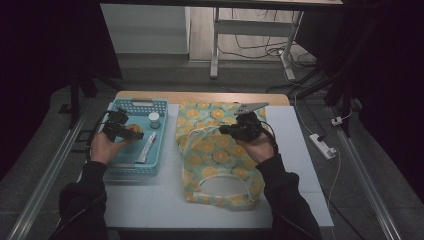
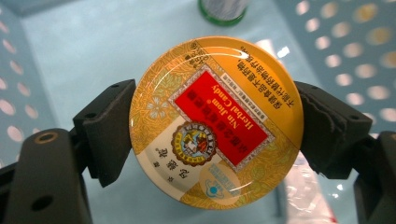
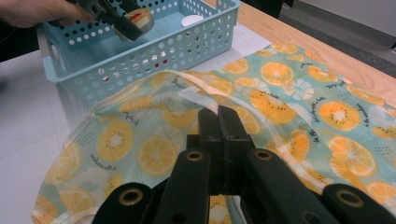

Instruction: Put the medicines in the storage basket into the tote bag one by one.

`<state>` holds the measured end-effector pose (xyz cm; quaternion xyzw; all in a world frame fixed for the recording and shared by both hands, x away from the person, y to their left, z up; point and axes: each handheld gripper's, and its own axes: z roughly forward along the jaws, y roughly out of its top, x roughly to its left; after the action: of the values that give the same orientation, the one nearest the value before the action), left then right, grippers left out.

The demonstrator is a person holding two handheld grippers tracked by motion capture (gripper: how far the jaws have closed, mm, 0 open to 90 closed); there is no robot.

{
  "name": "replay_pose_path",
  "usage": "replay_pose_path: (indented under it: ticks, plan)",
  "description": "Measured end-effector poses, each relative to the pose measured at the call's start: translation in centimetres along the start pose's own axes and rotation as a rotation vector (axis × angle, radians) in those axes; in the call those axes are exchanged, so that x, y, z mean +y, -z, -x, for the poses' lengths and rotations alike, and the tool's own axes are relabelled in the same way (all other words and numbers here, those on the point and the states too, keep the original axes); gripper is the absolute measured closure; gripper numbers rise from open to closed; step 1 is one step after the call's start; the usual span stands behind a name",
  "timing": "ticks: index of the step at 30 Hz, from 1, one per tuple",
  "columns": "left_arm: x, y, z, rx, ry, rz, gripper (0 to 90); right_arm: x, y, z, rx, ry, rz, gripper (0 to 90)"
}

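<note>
The fruit-print bag [image 1: 217,150] lies flat on the counter [image 1: 300,150] beneath my right tool [image 3: 219,114], whose jaws are pressed together on its white rim. The blue perforated basket [image 1: 120,165] sits beneath my left tool [image 2: 212,123]. That tool clamps the round herbal candy tin [image 2: 215,122] edgewise above the basket floor.

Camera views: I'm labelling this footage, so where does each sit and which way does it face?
High view: above the person's side, facing forward and down; forearms, both hands show.
Left gripper view: on the left gripper, facing down into the blue basket; jaws clamp a candy tin.
Right gripper view: on the right gripper, facing across the fruit-print bag.
Shared: basket, tin.
</note>
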<state>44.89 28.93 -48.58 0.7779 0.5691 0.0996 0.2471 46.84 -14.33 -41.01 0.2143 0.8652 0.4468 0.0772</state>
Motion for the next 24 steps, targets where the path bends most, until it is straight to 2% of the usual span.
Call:
replay_pose_path:
  ticks: [17,21,24]
  plan:
    - [-0.9,3.7,2.1,-0.088,-0.065,0.115,20.2,0.1,0.1,-0.2,0.001,0.007,0.009,90.0]
    - [-1.2,4.4,3.3,-0.087,-0.104,0.128,20.2,0.1,0.1,-0.2,-0.001,0.007,0.010,90.0]
    - [-1.5,4.7,4.1,-0.105,-0.123,0.132,20.3,0.1,0.1,-0.2,-0.001,0.007,0.016,90.0]
